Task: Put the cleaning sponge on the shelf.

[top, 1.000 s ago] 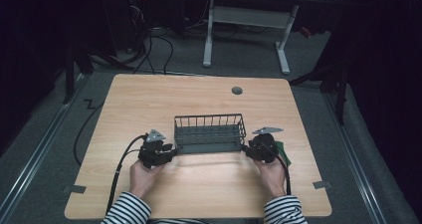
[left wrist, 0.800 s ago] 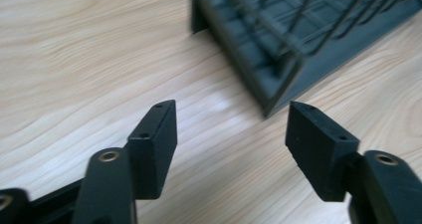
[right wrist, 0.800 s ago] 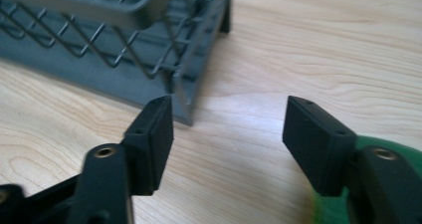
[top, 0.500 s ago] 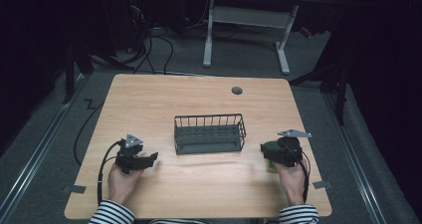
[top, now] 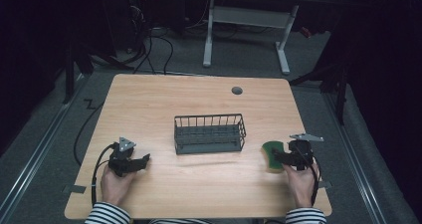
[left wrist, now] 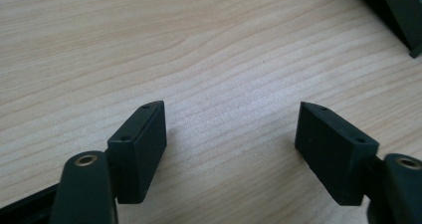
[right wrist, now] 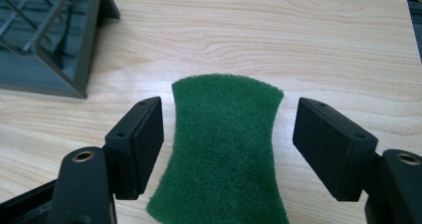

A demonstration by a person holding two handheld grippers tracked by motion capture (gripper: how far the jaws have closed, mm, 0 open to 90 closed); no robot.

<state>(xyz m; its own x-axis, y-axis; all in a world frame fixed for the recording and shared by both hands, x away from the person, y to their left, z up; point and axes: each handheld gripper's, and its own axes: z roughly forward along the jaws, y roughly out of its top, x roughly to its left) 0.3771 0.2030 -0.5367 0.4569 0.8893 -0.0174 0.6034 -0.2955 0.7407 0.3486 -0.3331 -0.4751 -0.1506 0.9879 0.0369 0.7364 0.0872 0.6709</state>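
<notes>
Pale wood-grain laminate forms the worktop [top: 199,104], a rounded rectangle with a small dark grommet [top: 237,90] near its far edge. At the centre stands a dark wire basket [top: 209,133], rectangular, with thin upright bars and an open top; nothing can be seen inside it. Near the right edge, toward the front corner, lies a green scouring sponge [right wrist: 224,149], flat on the wood, waisted in outline with a fuzzy, fibrous face. The right gripper [right wrist: 226,149] hovers low over it, jaws wide apart with one flat black pad to each side of the sponge's narrow middle, neither touching it. The left gripper [left wrist: 231,152] rests near the front left corner, jaws likewise apart over bare wood, well clear of basket and sponge.

Judged risks: the sponge is thin and soft, so jaws closing too high may skim its nap and slide off; closing too low may scrape the pads on the laminate. A light pinch at the waist may let the pad fold or droop. The basket's corner [right wrist: 74,84] lies close to the left jaw, so a sideways sweep could nudge it.
</notes>
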